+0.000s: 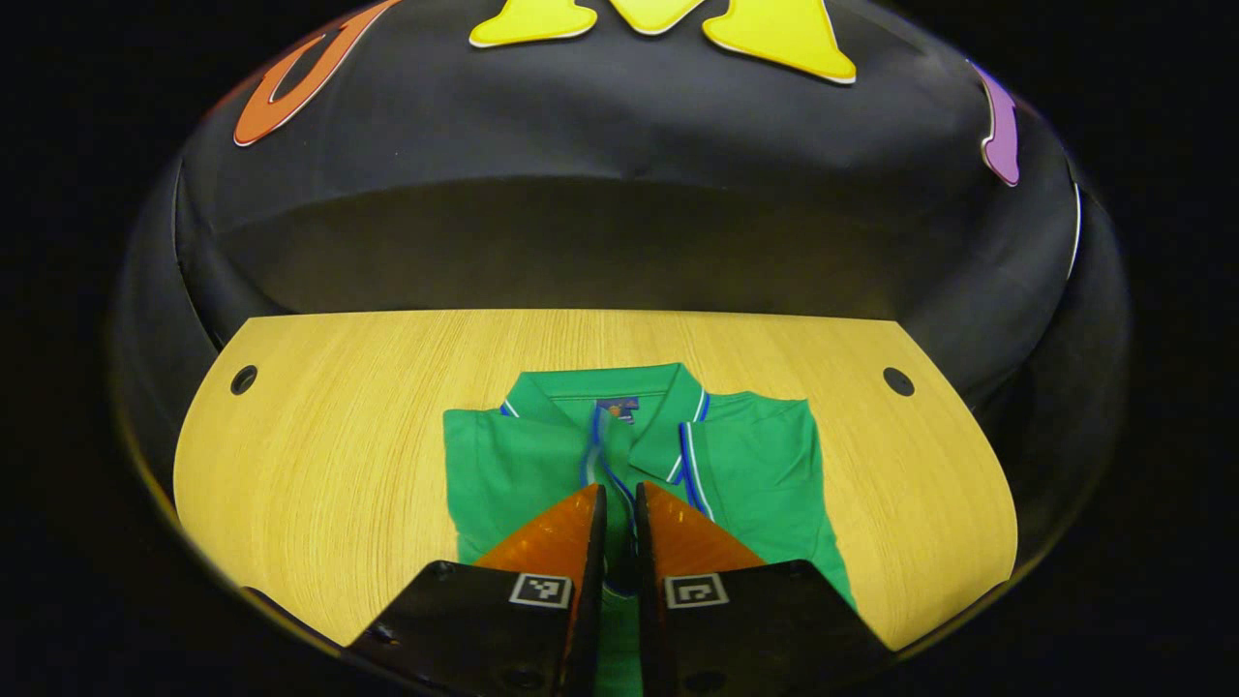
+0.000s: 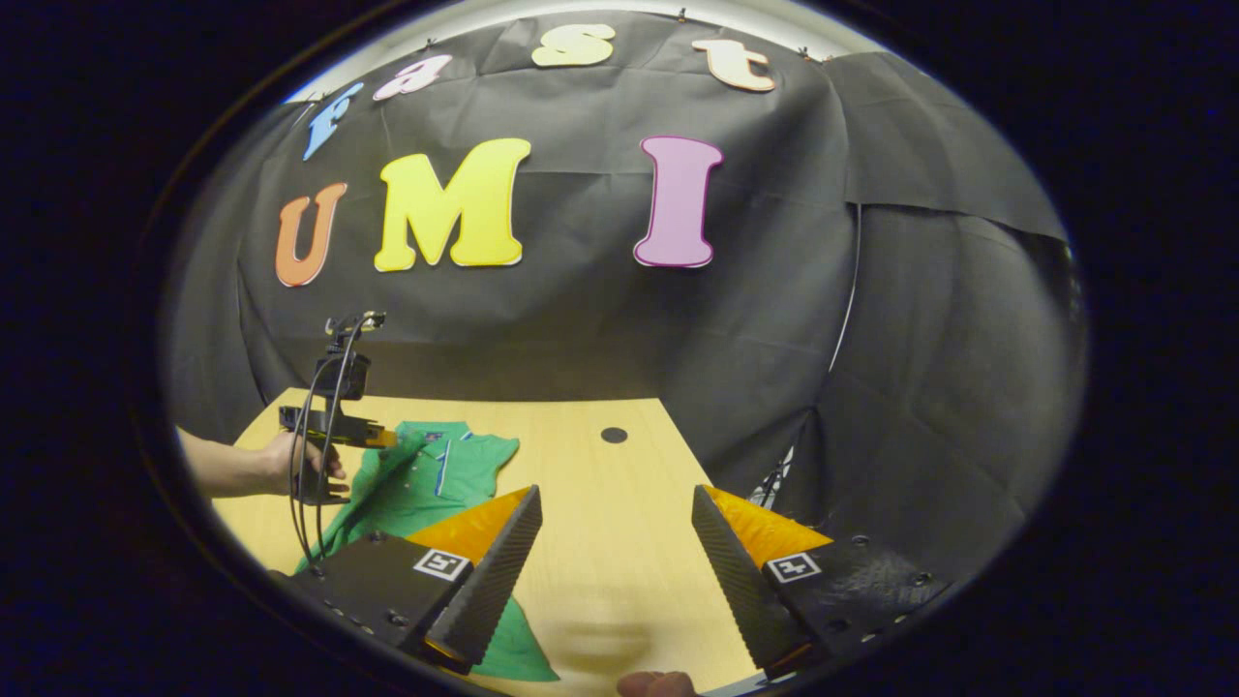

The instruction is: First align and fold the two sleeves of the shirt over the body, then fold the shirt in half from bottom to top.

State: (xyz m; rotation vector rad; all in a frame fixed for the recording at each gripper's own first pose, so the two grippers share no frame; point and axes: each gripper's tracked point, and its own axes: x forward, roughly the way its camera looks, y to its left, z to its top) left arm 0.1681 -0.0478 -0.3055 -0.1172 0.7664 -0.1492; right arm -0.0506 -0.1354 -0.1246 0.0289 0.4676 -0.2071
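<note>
My left gripper (image 1: 619,503) pinches the soft, light shirt (image 1: 765,474) below its collar (image 1: 668,426); my right gripper (image 2: 615,542) gapes wide beside it.

Wooden table (image 1: 329,455), round holes near back corners; black cloth wall (image 2: 600,319) behind.

A light wood-grain table (image 1: 339,436) (two dark round holes near its far corners) carries a green polo shirt (image 1: 765,474), lying flat just beyond the left gripper's jaws.
</note>
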